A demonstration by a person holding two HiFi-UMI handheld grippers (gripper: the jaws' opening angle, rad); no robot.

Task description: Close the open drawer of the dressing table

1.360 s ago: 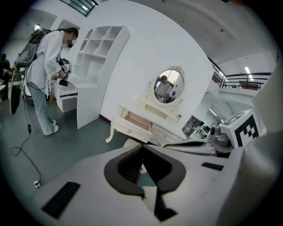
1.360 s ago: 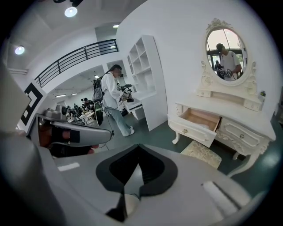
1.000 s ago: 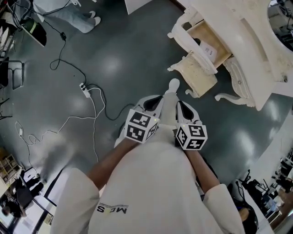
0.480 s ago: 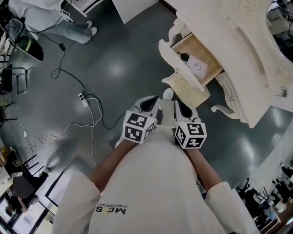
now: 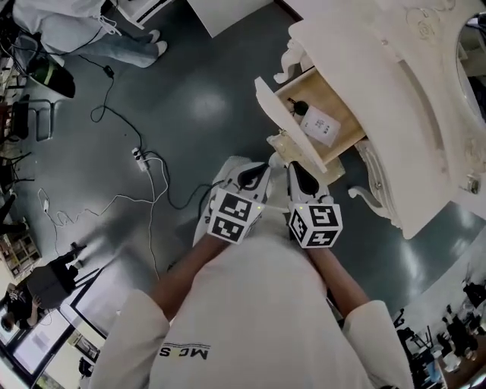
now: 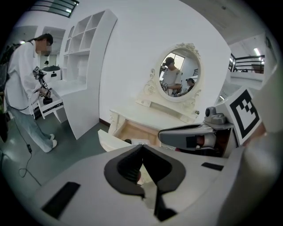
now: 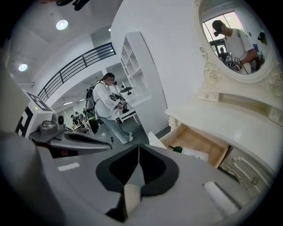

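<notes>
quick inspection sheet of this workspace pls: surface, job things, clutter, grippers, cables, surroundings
surface: dark grey floor, glossy
job's things: white dressing table; its drawer stands open
clutter: white packet and a dark item in the drawer
grippers: left gripper and right gripper side by side, jaws together, empty, pointing toward the drawer front
cables: white and black leads across the floor, power strip
surroundings: another person, oval mirror, white shelf unit
</notes>
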